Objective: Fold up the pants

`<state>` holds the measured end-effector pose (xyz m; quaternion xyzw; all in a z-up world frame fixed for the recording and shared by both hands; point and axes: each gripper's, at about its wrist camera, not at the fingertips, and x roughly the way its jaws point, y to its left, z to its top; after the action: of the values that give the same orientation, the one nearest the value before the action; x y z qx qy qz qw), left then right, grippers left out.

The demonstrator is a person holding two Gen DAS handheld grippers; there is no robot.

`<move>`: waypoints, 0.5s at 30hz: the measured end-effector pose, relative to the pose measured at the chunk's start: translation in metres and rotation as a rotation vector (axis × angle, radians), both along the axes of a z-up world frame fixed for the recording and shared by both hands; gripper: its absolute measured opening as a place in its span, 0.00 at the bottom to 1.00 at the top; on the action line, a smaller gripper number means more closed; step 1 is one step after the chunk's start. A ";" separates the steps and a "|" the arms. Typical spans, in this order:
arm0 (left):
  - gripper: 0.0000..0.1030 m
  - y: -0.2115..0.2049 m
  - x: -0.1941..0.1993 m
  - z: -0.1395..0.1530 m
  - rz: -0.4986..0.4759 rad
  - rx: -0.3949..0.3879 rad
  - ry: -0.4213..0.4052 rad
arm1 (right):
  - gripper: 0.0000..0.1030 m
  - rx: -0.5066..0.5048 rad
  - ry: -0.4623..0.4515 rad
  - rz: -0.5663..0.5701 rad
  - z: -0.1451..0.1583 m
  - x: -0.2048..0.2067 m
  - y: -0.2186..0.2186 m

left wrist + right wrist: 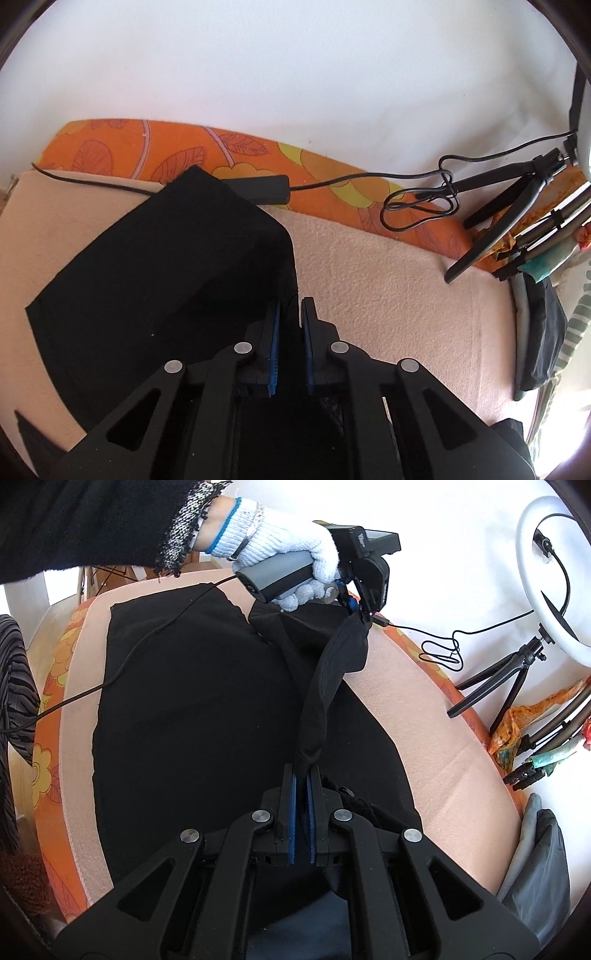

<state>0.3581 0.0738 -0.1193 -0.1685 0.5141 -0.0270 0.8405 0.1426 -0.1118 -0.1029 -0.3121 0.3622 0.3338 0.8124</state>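
Observation:
Black pants lie spread on a beige blanket. In the left wrist view my left gripper is shut on the pants' right edge, with dark cloth between its blue pads. The right wrist view shows the pants covering most of the blanket. There my right gripper is shut on a bunched strip of the pants' edge. That strip rises taut to the left gripper, held by a white-gloved hand, which pinches the strip's other end above the cloth.
An orange floral sheet runs under the blanket along a white wall. A black adapter and its cable lie at the far edge. A thin cable crosses the pants. A ring light on a tripod stands at right, by a dark bag.

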 end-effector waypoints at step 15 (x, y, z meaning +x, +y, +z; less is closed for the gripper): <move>0.02 0.066 -0.117 0.094 0.117 -0.104 -0.295 | 0.05 0.004 -0.131 -0.149 0.068 -0.008 -0.020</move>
<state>0.2415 0.1395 -0.0257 -0.2356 0.3724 -0.0292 0.8972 0.1347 -0.1313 -0.0353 -0.3041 0.3298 0.2521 0.8575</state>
